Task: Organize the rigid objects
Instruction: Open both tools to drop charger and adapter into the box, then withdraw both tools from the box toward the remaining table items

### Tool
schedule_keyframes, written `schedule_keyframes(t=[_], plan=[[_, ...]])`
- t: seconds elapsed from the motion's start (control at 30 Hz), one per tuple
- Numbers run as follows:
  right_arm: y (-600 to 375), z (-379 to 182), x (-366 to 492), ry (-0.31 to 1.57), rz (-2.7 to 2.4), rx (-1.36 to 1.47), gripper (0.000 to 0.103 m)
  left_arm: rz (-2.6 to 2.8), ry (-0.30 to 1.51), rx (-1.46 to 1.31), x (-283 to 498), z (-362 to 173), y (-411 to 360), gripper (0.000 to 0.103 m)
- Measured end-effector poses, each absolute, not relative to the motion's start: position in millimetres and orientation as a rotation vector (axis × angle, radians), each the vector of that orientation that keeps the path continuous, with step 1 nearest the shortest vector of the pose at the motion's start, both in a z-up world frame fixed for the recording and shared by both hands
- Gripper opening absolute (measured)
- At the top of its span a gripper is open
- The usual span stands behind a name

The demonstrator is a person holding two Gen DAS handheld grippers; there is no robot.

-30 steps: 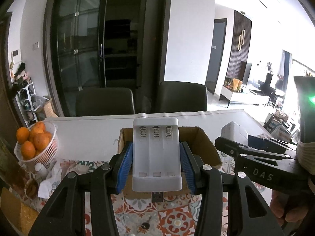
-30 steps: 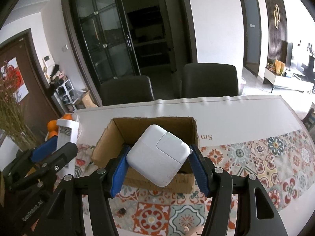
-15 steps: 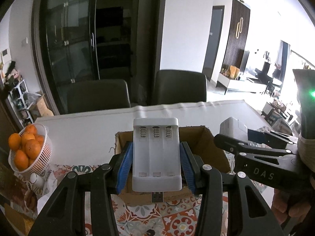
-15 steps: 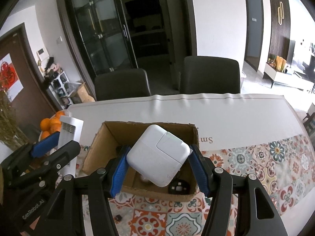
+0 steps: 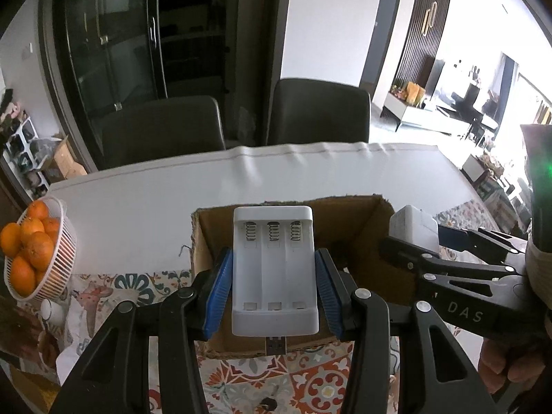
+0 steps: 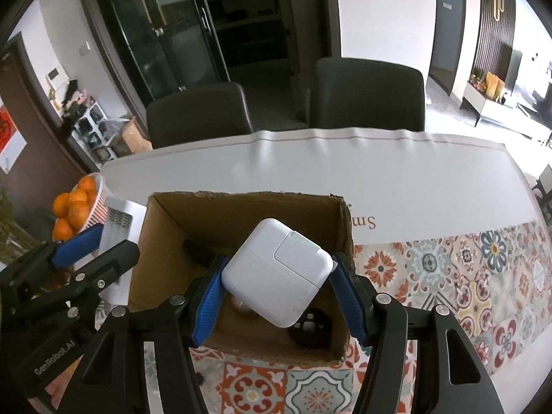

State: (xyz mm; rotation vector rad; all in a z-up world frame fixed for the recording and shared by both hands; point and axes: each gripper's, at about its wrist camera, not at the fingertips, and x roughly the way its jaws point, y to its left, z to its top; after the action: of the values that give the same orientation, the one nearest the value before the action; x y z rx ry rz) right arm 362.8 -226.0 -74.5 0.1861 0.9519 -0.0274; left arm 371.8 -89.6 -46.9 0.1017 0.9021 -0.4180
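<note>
My left gripper (image 5: 274,284) is shut on a white battery charger (image 5: 274,269) with three empty slots, held over the near wall of an open cardboard box (image 5: 358,214). My right gripper (image 6: 277,284) is shut on a white square power adapter (image 6: 276,270), held tilted above the inside of the same box (image 6: 241,214). A dark round object (image 6: 310,327) and a pale object lie on the box floor. The right gripper also shows at the right of the left wrist view (image 5: 448,262). The left gripper shows at the left of the right wrist view (image 6: 69,269).
The box stands on a table with a patterned tile cloth (image 6: 465,276) and a white sheet (image 6: 379,179) behind it. A white basket of oranges (image 5: 31,252) sits at the left. Two dark chairs (image 6: 365,96) stand beyond the table's far edge.
Both grippers have moved forward and higher over the box with their objects held. The box interior and its contents have come into the right wrist view.
</note>
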Motion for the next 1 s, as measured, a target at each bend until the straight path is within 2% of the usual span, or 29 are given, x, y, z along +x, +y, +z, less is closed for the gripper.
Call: schedule_keyframes(t=[0.2,0.3,0.37,0.43,0.63,0.73,1.0], plan=[[-229,-88,366,0.992,-0.024,0.218,0.062,-0.427,0.948,0.101,378,-58,-90,0.048],[-232,-90,365,1.002,-0.039,0.222,0.063,-0.403,0.943,0.115,377,-58,-89,0.061],[-232,-88,362,0.993,-0.05,0.217,0.063,-0.403,0.942,0.111,376,-57,-87,0.063],[-231,-85,358,0.978,-0.052,0.214,0.065,-0.395,0.942,0.112,373,-56,-86,0.07],[-229,-72,341,0.931,-0.104,0.194,0.066,-0.343,0.929,0.133,359,-51,-81,0.076],[-229,-66,327,0.895,-0.133,0.2,0.071,-0.316,0.897,0.154,345,-46,-77,0.078],[-222,-56,284,0.799,-0.183,0.192,0.075,-0.254,0.823,0.151,305,-40,-63,0.088]])
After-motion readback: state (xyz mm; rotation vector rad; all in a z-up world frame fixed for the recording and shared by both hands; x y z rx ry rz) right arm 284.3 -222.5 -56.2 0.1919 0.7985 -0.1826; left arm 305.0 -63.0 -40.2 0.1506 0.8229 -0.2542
